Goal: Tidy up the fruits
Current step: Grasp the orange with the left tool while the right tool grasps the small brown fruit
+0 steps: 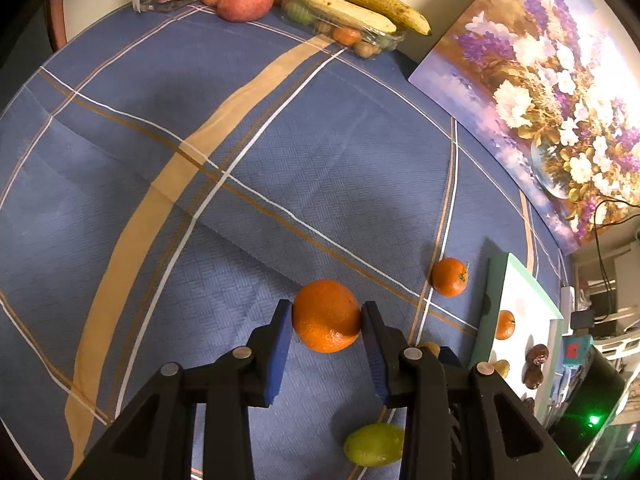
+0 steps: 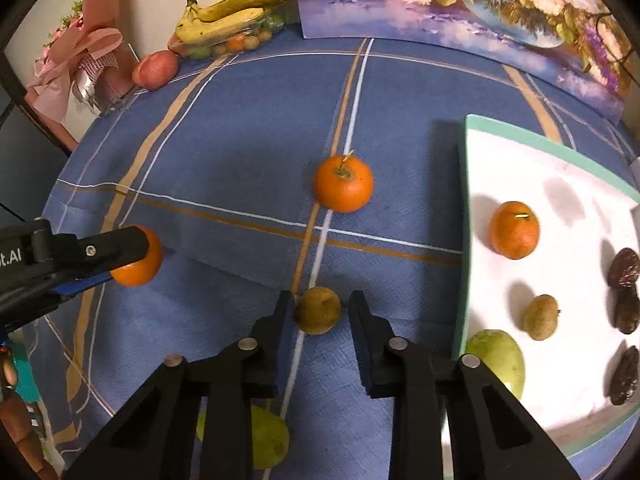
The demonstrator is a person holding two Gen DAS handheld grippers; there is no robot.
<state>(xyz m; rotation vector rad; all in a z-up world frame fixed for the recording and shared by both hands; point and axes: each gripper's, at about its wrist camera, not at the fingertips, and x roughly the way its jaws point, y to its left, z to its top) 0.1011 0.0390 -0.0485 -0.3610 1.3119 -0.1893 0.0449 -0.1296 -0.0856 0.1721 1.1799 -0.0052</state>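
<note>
Left wrist view: blue checked tablecloth [image 1: 160, 160] covers the work surface. At its far edge lie red apples [image 1: 245, 0] beside a clear plastic punnet [image 1: 344, 32] of small fruit, with bananas [image 1: 360, 0] resting on top. A floral painting [image 1: 540, 92] leans along the right side. A loose tangerine [image 1: 449, 276] sits near the tray [image 1: 520, 280], apart from it; a green fruit [image 1: 374, 444] lies close under the left gripper [image 1: 326, 320].

That gripper's blue pads press both sides of a large orange [image 1: 326, 316], smooth-skinned and bright; the jaws are closed on it.

Right wrist view: the right gripper [image 2: 318, 312] stands partly open around a small brownish-yellow fruit [image 2: 318, 310]. The left pad is at or very near its skin; the right pad is clear of it, so no grip is confirmed. The tray, white with a green rim, holds one tangerine [image 2: 515, 230], a similar brown fruit [image 2: 541, 317], dark wrinkled fruits [image 2: 624, 292] and a green pear [image 2: 496, 360] at its near corner. Another green fruit [image 2: 268, 436] lies beneath the fingers.
</note>
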